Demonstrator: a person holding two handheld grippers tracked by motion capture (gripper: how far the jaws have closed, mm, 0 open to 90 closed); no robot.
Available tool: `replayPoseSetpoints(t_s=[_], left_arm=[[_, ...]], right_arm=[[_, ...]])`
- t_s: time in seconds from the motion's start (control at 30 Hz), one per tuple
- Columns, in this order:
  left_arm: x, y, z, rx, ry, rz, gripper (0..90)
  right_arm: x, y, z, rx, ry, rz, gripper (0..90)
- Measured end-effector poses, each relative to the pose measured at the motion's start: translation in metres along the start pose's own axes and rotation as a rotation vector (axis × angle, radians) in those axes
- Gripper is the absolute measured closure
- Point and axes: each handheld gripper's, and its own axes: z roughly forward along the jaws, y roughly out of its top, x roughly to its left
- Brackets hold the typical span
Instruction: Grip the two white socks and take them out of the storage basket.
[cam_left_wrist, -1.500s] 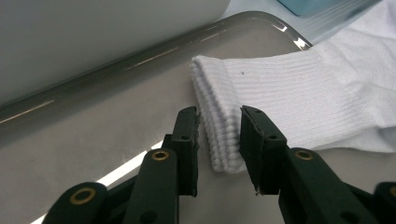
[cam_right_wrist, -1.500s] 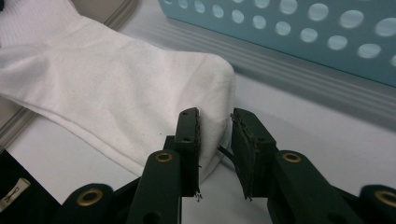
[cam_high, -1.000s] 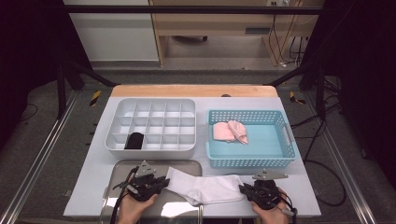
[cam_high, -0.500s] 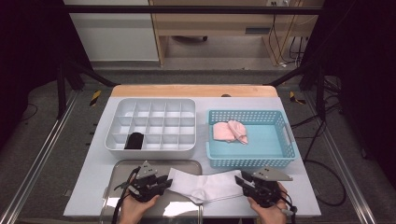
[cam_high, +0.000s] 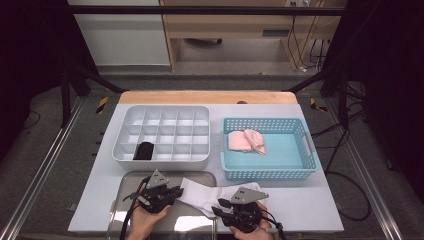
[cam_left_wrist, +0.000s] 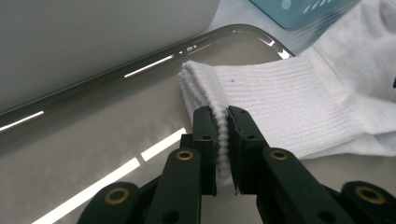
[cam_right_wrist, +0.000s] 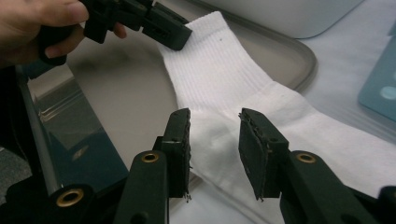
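A white sock lies flat, its ribbed cuff on the metal tray and its foot out on the white table mat. My left gripper is shut on the cuff edge. In the left gripper view its jaws have just closed and pinch the ribbed fold of the sock. My right gripper hovers over the sock's middle. Its jaws have just been opening, with the sock below them and nothing pinched. The left gripper shows at that view's top left.
A white compartment box behind the tray has a black item in a front cell. To its right, a blue basket holds folded pink socks. The tray rim curves beside the sock.
My right gripper has moved left along the sock from its far end to its middle, and its jaws have opened. The left gripper stays at the cuff.
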Motion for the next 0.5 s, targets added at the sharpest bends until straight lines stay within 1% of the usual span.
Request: replayPoseSetpoints(t_s=[0.07, 0.1, 0.13, 0.17, 0.23, 0.27, 0.3, 0.33, 0.4, 0.43, 0.5], left_arm=[[0.0, 0.0, 0.0, -0.001, 0.001, -0.001, 80.5], [0.0, 0.0, 0.0, 0.0, 0.007, -0.001, 80.4], [0.001, 0.0, 0.001, -0.003, 0.004, -0.004, 80.3], [0.001, 0.0, 0.0, 0.0, 0.008, -0.003, 80.3], [0.001, 0.0, 0.001, -0.003, 0.002, -0.006, 80.2], [0.001, 0.0, 0.001, -0.003, 0.001, -0.007, 80.1], [0.002, 0.0, 0.001, -0.004, 0.001, -0.008, 80.2], [0.002, 0.0, 0.001, -0.004, 0.001, -0.008, 80.2], [0.001, 0.001, 0.0, -0.006, 0.005, -0.006, 80.2], [0.002, 0.001, 0.0, -0.008, 0.008, -0.006, 80.2], [0.002, 0.001, -0.001, -0.01, 0.011, -0.008, 80.3]], right_arm=[[0.002, -0.001, 0.002, -0.001, 0.009, 0.0, 65.5], [0.003, -0.002, 0.004, 0.012, 0.015, -0.003, 66.5], [0.004, -0.003, 0.006, 0.022, 0.012, -0.015, 68.2], [0.005, -0.004, 0.009, 0.04, 0.012, -0.023, 71.7], [0.005, -0.005, 0.013, 0.074, 0.01, -0.03, 82.4], [0.005, -0.005, 0.014, 0.083, 0.014, -0.022, 86.1], [0.005, -0.005, 0.014, 0.088, 0.009, -0.021, 87.1], [0.004, -0.004, 0.014, 0.089, 0.014, -0.018, 87.5], [0.005, -0.003, 0.011, 0.077, 0.019, -0.025, 87.7], [0.007, -0.003, 0.011, 0.066, 0.034, -0.027, 87.7], [0.01, -0.002, 0.011, 0.076, 0.066, -0.034, 87.6]])
